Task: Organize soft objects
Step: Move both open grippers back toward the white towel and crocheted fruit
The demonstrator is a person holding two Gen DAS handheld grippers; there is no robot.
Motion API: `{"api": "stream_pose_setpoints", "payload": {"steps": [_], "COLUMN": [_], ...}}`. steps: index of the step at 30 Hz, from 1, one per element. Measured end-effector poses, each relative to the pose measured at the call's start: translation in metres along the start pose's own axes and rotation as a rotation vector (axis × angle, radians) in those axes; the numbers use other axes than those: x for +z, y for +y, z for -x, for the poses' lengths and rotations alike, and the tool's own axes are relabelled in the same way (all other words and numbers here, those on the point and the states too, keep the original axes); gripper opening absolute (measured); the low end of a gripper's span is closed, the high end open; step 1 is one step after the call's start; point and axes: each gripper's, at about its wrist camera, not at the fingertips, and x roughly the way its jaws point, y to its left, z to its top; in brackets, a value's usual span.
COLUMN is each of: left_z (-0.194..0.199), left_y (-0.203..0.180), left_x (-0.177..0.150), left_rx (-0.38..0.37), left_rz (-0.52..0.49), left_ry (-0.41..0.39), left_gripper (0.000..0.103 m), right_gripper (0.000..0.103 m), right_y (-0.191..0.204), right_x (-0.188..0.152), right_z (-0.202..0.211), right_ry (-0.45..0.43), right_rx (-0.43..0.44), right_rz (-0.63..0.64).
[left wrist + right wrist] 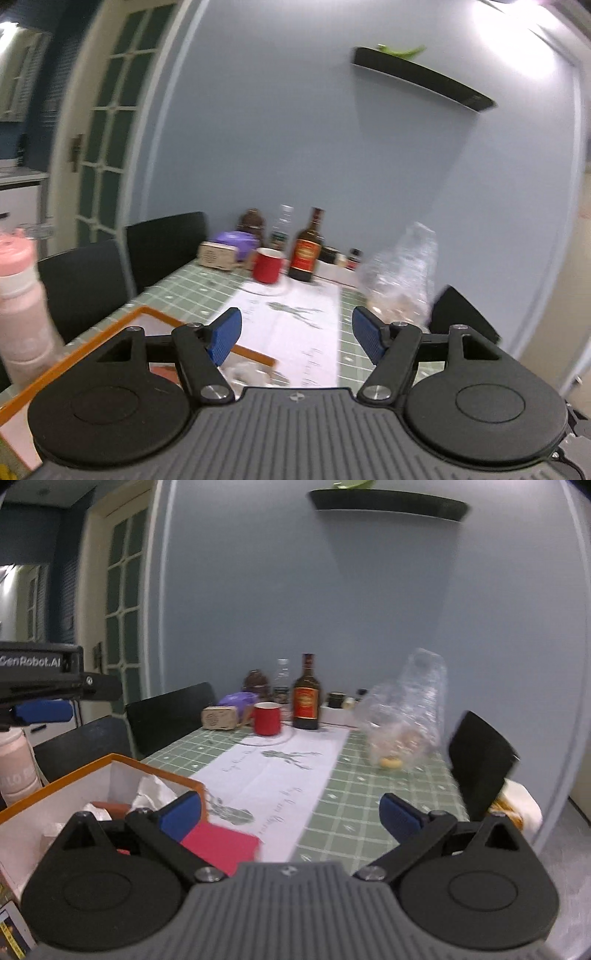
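An orange-rimmed white box (110,760) sits at the table's near left and holds crumpled white soft pieces (151,794); its rim also shows in the left wrist view (147,312). A flat red cloth-like piece (221,843) lies on the table beside the box, just under my right gripper. My right gripper (291,814) is open and empty above the table's near edge. My left gripper (297,332) is open and empty, held above the box; it shows from the side in the right wrist view (44,710).
A green checked table (354,775) carries a white printed runner (280,775), a red mug (266,718), a dark bottle (306,694), a clear plastic bag with bread (406,716) and small jars. Black chairs (173,716) stand left and right. A pink bottle (22,302) stands at far left.
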Motion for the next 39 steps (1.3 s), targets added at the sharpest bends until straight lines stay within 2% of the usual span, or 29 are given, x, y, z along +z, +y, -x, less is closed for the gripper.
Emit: {"api": "stream_pose_setpoints", "payload": {"steps": [1, 5, 9, 13, 15, 17, 19, 22, 27, 31, 37, 39], "left_z": [0.001, 0.008, 0.015, 0.017, 0.02, 0.023, 0.024, 0.019, 0.0, -0.014, -0.038, -0.046], "left_y": [-0.005, -0.019, -0.031, -0.045, -0.051, -0.053, -0.053, -0.05, -0.053, -0.067, -0.086, -0.09], "left_x": [-0.001, -0.006, -0.011, -0.018, -0.021, -0.023, -0.023, -0.024, -0.029, -0.042, -0.066, -0.073], "left_rx": [-0.022, -0.092, -0.173, -0.296, -0.341, -0.369, -0.362, -0.339, -0.363, -0.367, -0.345, -0.331], "left_rz": [-0.01, -0.034, -0.04, -0.071, -0.102, -0.111, -0.113, -0.131, -0.145, -0.199, -0.259, -0.27], "left_ry": [0.003, 0.014, 0.032, 0.083, 0.098, 0.087, 0.083, 0.098, 0.171, 0.221, 0.318, 0.352], "left_gripper": [0.08, 0.08, 0.08, 0.08, 0.08, 0.081, 0.081, 0.081, 0.081, 0.081, 0.081, 0.081], "right_gripper": [0.1, 0.1, 0.1, 0.1, 0.1, 0.1, 0.1, 0.1, 0.1, 0.1, 0.1, 0.1], "right_y": [-0.004, -0.026, -0.043, -0.051, -0.063, -0.078, -0.092, -0.101, -0.097, -0.086, -0.064, -0.062], "right_x": [-0.004, -0.019, -0.03, -0.049, -0.062, -0.079, -0.093, -0.105, -0.121, -0.132, -0.136, -0.138], "right_z": [0.005, 0.028, 0.03, 0.009, -0.002, -0.012, -0.021, -0.03, -0.046, -0.066, -0.082, -0.087], "right_ry": [-0.008, -0.134, -0.173, -0.05, -0.006, 0.031, 0.091, 0.156, 0.212, 0.265, 0.255, 0.257], "right_rx": [-0.018, -0.149, -0.181, -0.24, -0.263, -0.26, -0.24, -0.233, -0.262, -0.239, -0.274, -0.26], "right_rz": [-0.001, -0.041, -0.056, 0.025, -0.046, -0.174, -0.261, -0.318, -0.281, -0.263, -0.179, -0.169]}}
